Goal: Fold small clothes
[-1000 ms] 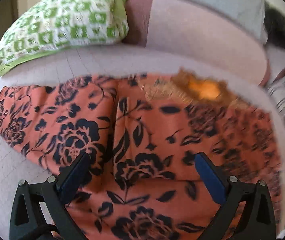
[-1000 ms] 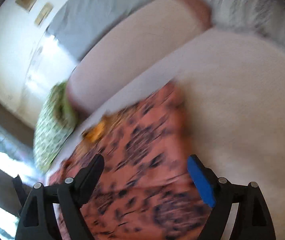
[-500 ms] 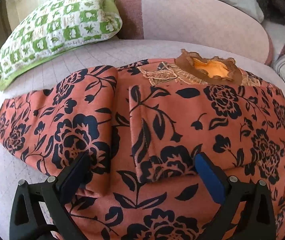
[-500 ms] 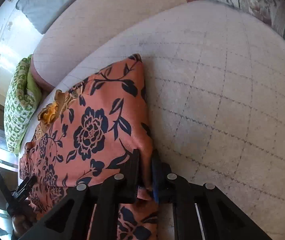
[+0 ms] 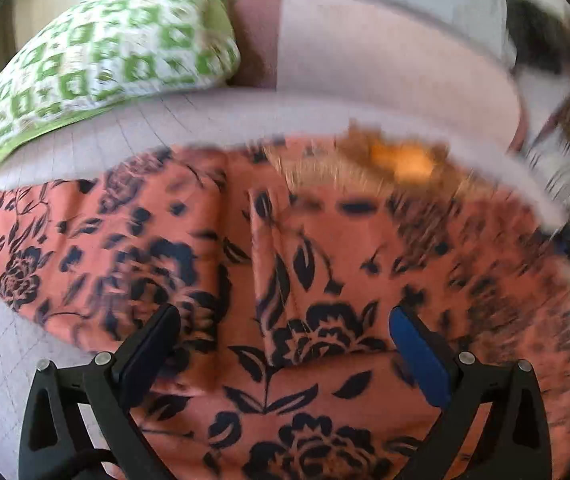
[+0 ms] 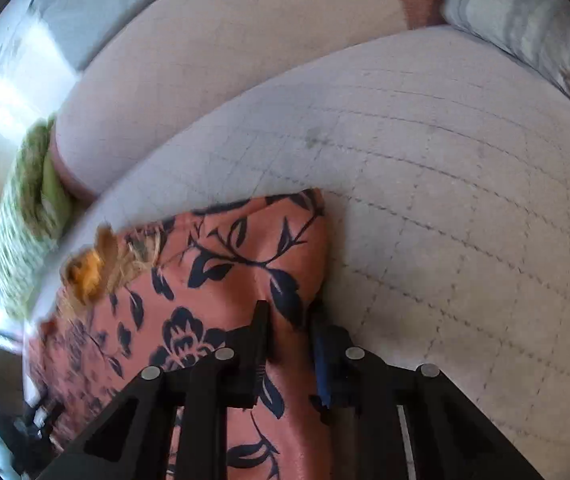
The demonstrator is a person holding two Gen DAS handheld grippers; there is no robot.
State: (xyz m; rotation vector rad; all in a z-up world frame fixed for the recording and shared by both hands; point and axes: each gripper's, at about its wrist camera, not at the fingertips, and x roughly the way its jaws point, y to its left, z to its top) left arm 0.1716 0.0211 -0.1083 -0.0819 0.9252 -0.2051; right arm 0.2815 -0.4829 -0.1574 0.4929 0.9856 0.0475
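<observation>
An orange garment with a dark floral print (image 5: 305,264) lies spread on the pale sofa seat (image 5: 133,136); its brown and yellow neckline (image 5: 401,160) points toward the backrest. My left gripper (image 5: 285,344) is open and hovers just above the middle of the cloth, holding nothing. My right gripper (image 6: 291,328) is shut on the garment's right edge (image 6: 289,280), and the cloth rises in a ridge toward it. The garment's lower part is hidden under both grippers.
A green and white patterned cushion (image 5: 101,64) leans at the back left of the sofa. The pale backrest (image 5: 385,60) runs behind the garment. A striped grey cushion (image 6: 525,28) lies at the right end. Bare quilted seat (image 6: 465,200) spreads right of the garment.
My right gripper closed on the garment's right edge and has lifted it a little. My left gripper stays open over the cloth and is moving, so its view is blurred.
</observation>
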